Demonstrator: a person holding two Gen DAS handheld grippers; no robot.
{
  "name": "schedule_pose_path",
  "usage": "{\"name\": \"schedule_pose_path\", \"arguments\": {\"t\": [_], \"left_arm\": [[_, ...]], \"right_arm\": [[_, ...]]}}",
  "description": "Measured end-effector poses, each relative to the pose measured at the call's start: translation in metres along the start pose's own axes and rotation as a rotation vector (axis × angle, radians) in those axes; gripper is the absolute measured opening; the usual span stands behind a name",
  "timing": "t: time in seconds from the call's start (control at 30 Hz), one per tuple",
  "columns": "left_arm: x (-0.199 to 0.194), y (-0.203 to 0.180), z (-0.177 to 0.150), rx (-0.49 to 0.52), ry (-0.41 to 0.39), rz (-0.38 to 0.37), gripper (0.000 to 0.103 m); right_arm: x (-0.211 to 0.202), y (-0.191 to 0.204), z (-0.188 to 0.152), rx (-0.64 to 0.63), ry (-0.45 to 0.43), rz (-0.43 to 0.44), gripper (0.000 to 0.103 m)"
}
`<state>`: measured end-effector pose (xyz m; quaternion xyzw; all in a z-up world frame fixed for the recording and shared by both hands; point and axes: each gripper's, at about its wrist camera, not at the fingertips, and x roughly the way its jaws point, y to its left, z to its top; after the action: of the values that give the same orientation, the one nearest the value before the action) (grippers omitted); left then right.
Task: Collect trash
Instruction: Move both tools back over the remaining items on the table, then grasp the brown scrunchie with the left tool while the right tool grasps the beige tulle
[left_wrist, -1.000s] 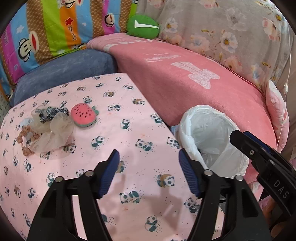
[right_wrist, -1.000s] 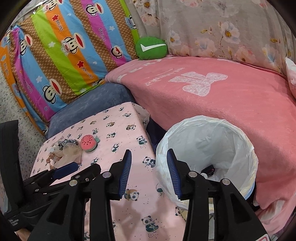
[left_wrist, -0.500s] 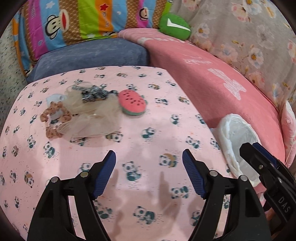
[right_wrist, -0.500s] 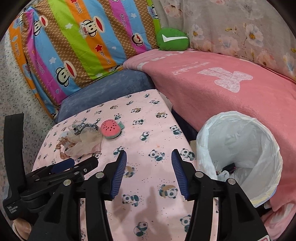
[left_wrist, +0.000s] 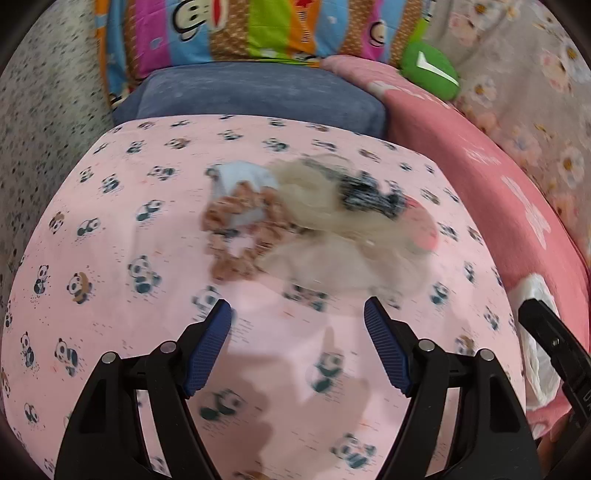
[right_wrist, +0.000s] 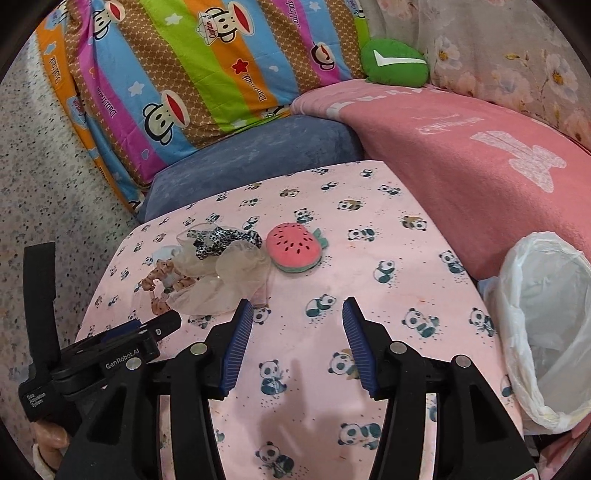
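The left gripper (left_wrist: 297, 345), fingers spread and holding nothing, has swung from the lined bin (right_wrist: 546, 328) toward the bench's (right_wrist: 369, 295) crumpled wrapper pile (left_wrist: 332, 236), likely its next pickup; right gripper (right_wrist: 297, 345) likewise spread.

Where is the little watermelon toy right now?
In the right wrist view the watermelon toy lies on the panda tablecloth, just right of the crumpled clear plastic and the leopard scrunchie, ahead of the open right gripper.
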<state>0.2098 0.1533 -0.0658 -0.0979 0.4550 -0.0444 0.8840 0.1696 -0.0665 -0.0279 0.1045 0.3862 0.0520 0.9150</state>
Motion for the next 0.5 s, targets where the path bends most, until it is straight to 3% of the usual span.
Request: {"name": "schedule_pose_path", "arguments": {"t": [0.33,0.43,0.5], "left_arm": [[0.026,0.041,0.031,-0.053,-0.013,0.009,0.065],[0.036,0.04,0.034,-0.049,0.0,-0.004,0.053],[0.04,0.04,0.035,-0.043,0.008,-0.013,0.035]], "right_arm": [[0.058,0.043,0.014,-0.046,0.055,0.036,0.05],[0.073,0.049,0.014,-0.039,0.074,0.042,0.049],[0.082,0.052,0.013,-0.042,0.092,0.047,0.041]]}}
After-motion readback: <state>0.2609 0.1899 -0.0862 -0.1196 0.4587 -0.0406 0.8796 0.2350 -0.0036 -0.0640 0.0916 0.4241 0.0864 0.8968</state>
